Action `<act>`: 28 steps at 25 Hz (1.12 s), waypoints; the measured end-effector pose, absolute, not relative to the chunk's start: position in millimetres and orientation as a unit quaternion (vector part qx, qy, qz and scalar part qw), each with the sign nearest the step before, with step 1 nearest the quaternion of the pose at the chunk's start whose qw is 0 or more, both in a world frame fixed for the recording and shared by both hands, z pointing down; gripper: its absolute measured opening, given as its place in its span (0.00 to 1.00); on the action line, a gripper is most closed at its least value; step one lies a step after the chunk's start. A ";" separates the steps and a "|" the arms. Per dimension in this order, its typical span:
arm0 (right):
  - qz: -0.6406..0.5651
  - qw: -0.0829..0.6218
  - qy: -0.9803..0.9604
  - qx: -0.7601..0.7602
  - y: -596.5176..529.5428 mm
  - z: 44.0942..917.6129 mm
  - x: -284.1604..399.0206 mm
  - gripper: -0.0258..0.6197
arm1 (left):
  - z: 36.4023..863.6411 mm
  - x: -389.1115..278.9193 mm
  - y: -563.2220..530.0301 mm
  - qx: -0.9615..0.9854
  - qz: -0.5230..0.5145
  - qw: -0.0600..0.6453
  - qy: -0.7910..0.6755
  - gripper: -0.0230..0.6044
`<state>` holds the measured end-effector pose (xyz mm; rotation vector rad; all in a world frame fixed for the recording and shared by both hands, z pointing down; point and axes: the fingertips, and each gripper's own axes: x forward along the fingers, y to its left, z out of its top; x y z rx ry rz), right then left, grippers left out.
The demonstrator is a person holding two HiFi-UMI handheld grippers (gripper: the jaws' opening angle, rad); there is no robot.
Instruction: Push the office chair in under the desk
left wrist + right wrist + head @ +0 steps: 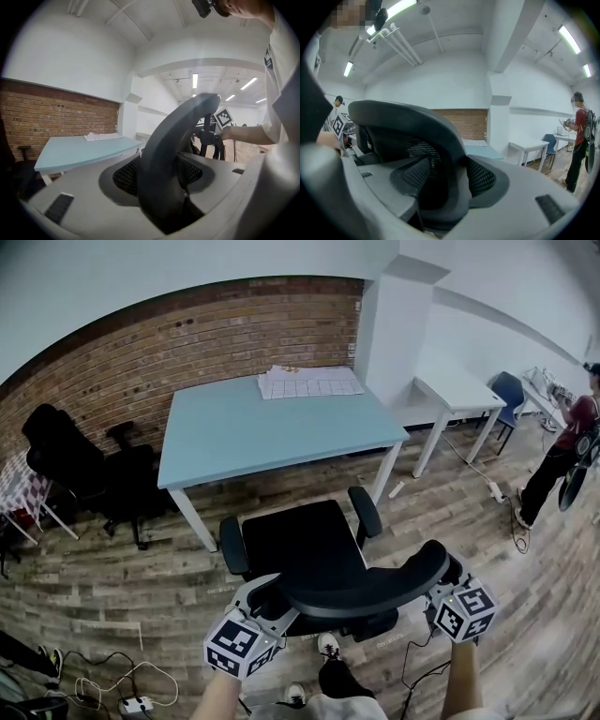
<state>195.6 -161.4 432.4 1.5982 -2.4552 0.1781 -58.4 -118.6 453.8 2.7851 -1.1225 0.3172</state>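
**Step in hand: grip established, push not yet made.**

The office chair point(302, 542) stands on the near side of the desk point(272, 427), seat facing it. The seat's leading edge lies just short of the desk's front edge, and no part of the chair is under the top yet. Across the desk's width, the chair sits between the front left leg point(197, 517) and the front right leg point(384, 474).

The left gripper point(270, 599) is clenched on the left end of the backrest point(366, 585), at its top rim. Its own view shows the rim filling the space between the two pads. The right gripper point(439, 594) is clamped on the right end of the same rim in the same way.

**Next move, as judged.**

1. Push both ends of the rim toward the desk with equal effort, so that the chair rolls straight and does not swivel.
2. Keep both armrests point(366, 512) inside the desk's front legs. Whether they clear the underside of the top cannot be told from here.
3. Continue until the seat is under the top and the backrest stands near the desk's front edge.
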 end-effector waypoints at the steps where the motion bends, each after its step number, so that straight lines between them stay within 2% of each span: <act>1: 0.061 0.102 -0.832 0.542 -161.6 433.5 195.6 0.46 | 454.4 -58.0 -119.2 0.921 0.105 0.061 -0.370 0.47; 7: 0.057 0.091 -0.831 0.547 -165.2 431.6 192.5 0.46 | 451.4 -62.4 -127.5 0.920 0.099 0.064 -0.373 0.46; 28: 0.052 0.122 -0.844 0.519 -234.5 428.9 185.4 0.46 | 450.5 -68.1 -197.2 0.919 0.104 0.063 -0.375 0.45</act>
